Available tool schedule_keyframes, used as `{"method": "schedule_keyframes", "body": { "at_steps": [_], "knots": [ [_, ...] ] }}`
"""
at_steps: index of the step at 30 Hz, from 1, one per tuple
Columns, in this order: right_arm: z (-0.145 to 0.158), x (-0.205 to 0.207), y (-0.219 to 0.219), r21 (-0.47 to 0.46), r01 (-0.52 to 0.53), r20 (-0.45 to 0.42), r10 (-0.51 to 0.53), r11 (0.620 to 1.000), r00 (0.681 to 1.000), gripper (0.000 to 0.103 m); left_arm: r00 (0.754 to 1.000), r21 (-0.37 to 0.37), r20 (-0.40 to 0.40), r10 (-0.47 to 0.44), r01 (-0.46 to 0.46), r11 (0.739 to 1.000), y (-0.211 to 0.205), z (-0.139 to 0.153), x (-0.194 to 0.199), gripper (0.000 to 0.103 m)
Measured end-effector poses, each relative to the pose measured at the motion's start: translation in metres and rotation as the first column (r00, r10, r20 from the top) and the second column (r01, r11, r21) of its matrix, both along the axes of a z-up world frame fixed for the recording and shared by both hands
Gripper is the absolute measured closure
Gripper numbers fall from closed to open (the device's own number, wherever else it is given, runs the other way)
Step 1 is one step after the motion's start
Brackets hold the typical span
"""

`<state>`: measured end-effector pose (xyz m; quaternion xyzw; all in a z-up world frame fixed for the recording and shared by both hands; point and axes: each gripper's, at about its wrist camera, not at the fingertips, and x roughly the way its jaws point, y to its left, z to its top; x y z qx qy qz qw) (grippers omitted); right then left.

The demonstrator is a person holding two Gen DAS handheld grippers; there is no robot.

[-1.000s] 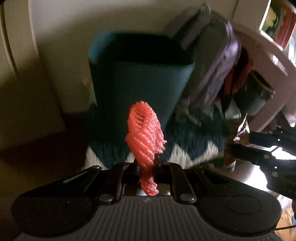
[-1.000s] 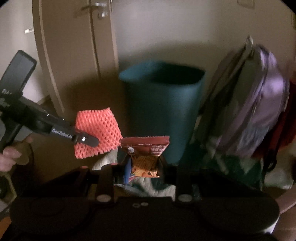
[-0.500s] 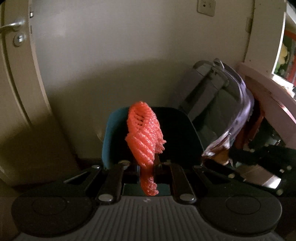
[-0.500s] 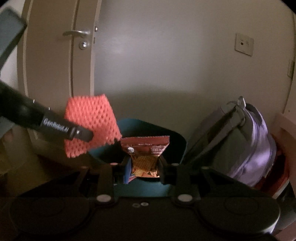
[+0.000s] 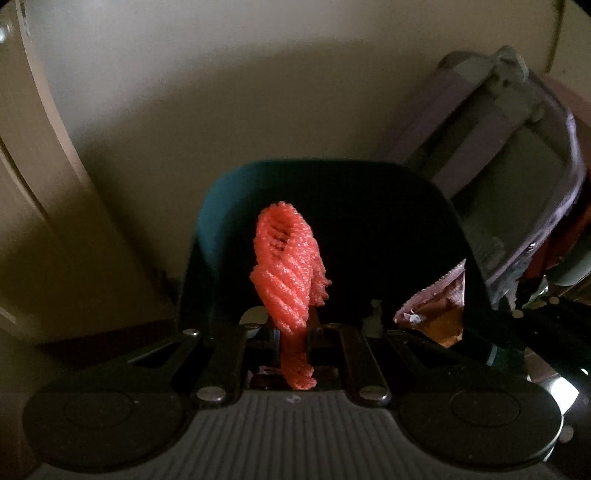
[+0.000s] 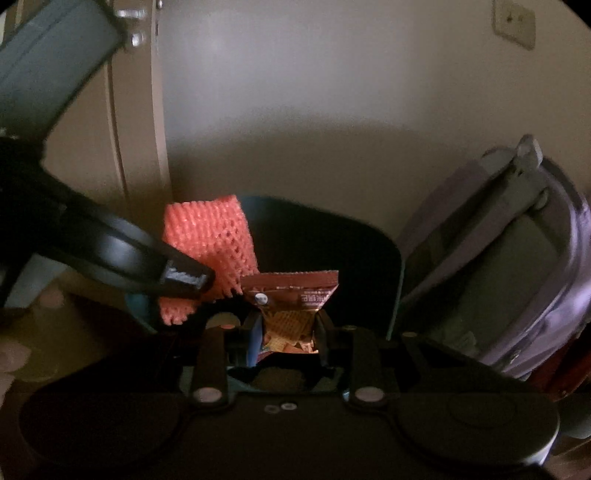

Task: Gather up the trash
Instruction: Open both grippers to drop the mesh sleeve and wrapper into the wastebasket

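My left gripper (image 5: 291, 328) is shut on a red foam fruit net (image 5: 290, 269) and holds it above the dark opening of the teal bin (image 5: 218, 218). My right gripper (image 6: 288, 325) is shut on a brown snack packet (image 6: 291, 295), also over the bin (image 6: 369, 236). In the right wrist view the net (image 6: 210, 236) hangs from the left gripper's black finger (image 6: 184, 278), just left of the packet. In the left wrist view the packet (image 5: 436, 314) shows at the bin's right rim.
A purple-grey backpack (image 5: 509, 155) (image 6: 509, 258) leans against the wall right of the bin. A beige door (image 6: 125, 129) stands to the left, with a wall socket (image 6: 513, 22) at upper right. Dark objects lie inside the bin (image 5: 375, 317).
Both grippers have moved closer to the bin and tilted down over its opening. The bin's dark inside now fills the middle of both views. Both still hold their items.
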<state>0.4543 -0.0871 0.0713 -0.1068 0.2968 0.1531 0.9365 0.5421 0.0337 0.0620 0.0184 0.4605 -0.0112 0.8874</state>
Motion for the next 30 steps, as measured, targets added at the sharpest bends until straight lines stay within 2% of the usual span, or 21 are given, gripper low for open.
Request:
{"method": "schedule_keyframes", "body": {
  "at_steps": [8,13,14,17,19,20,23,25,26,27,30],
  "knots": [
    [-0.014,0.019,0.004,-0.020,-0.016,-0.050,0.015,1.000,0.999,0.075,0.999,0.019,-0.054,-0.005,0.006,1.000,0.000,-0.025,0.015,0.091],
    [-0.016,0.027,0.004,-0.022,-0.032,-0.069,0.030,0.999,0.997,0.074,0.997,-0.002,-0.078,-0.001,0.001,1.000,0.005,-0.036,0.019,0.090],
    [-0.016,0.027,0.004,-0.020,-0.030,-0.068,0.029,0.999,0.997,0.073,0.996,-0.003,-0.084,0.001,-0.002,1.000,0.000,-0.038,0.031,0.090],
    [-0.017,0.027,0.006,-0.017,-0.028,-0.071,0.027,0.999,0.997,0.073,0.996,-0.013,-0.093,0.005,-0.006,1.000,0.002,-0.042,0.032,0.086],
    [-0.016,0.032,0.008,-0.026,-0.028,-0.074,0.026,0.999,0.997,0.072,0.996,-0.014,-0.092,0.008,-0.010,1.000,0.002,-0.043,0.033,0.080],
    [-0.015,0.031,0.006,-0.025,-0.027,-0.074,0.025,0.999,0.997,0.071,0.996,-0.017,-0.087,0.008,-0.009,1.000,0.003,-0.043,0.033,0.073],
    [-0.013,0.031,0.007,-0.034,-0.019,-0.068,0.017,0.999,0.998,0.066,0.998,-0.006,-0.065,0.012,-0.013,1.000,-0.004,-0.045,0.033,0.063],
    [-0.012,0.030,0.006,-0.038,-0.015,-0.063,0.012,0.999,0.998,0.064,0.999,-0.016,-0.051,0.019,-0.020,1.000,-0.002,-0.042,0.032,0.048],
    [-0.011,0.029,0.004,-0.030,-0.020,-0.061,0.018,0.999,0.998,0.059,0.999,-0.032,-0.039,0.019,-0.021,0.999,0.001,-0.039,0.030,0.034],
    [-0.010,0.027,0.003,-0.023,-0.023,-0.054,0.022,0.999,0.998,0.050,0.999,-0.041,-0.024,0.024,-0.025,0.999,-0.001,-0.034,0.027,0.027],
    [-0.009,0.023,0.002,-0.023,-0.030,-0.041,0.029,0.999,0.999,0.047,0.999,-0.047,0.009,0.032,-0.032,0.998,0.000,-0.025,0.021,0.027]
  ]
}}
